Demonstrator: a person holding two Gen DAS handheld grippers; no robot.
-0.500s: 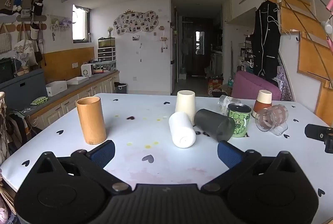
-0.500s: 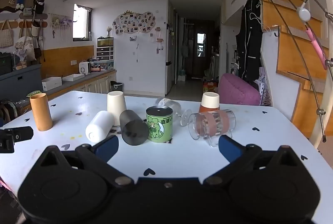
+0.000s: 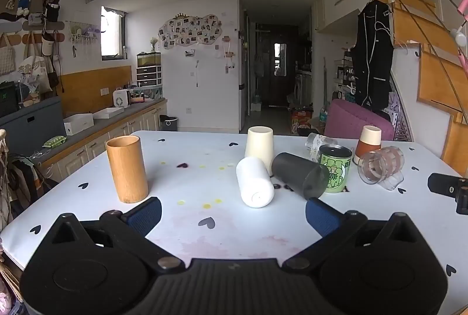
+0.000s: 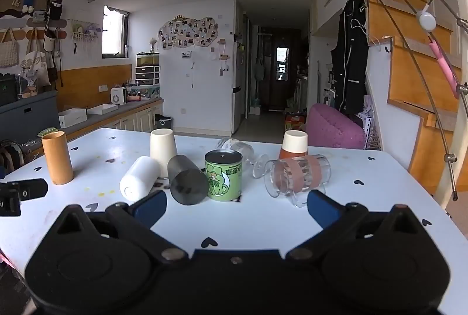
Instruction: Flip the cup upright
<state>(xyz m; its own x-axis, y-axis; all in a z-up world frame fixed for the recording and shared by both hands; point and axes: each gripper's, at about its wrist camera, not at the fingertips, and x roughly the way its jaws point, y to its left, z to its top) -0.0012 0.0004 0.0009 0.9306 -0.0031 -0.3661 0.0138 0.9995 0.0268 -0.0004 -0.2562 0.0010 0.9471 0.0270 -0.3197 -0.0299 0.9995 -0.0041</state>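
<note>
Left wrist view: left gripper (image 3: 232, 212) low over the white table (image 3: 87, 198), jaws spread wide, nothing held. White cup (image 3: 254, 181) on its side, base toward camera, touching the grey tumbler (image 3: 299, 174), also on its side. Bamboo cup (image 3: 127, 168) upright, apart at left. Right gripper (image 4: 237, 205) wide open, empty; clear mug (image 4: 297, 174) on its side, possibly resting on its handle.

Lived-in home, open-plan loft flat. Evidence: kitchen counter (image 3: 96, 124) with cabinets along the left wall, photo collage (image 3: 190, 31) on the white wall, tote bags (image 3: 29, 66) on hooks, black jacket (image 3: 373, 54) hung by the wooden staircase (image 3: 433, 57), purple pouf (image 4: 333, 124), heart-print dining table (image 3: 204, 183).
</note>
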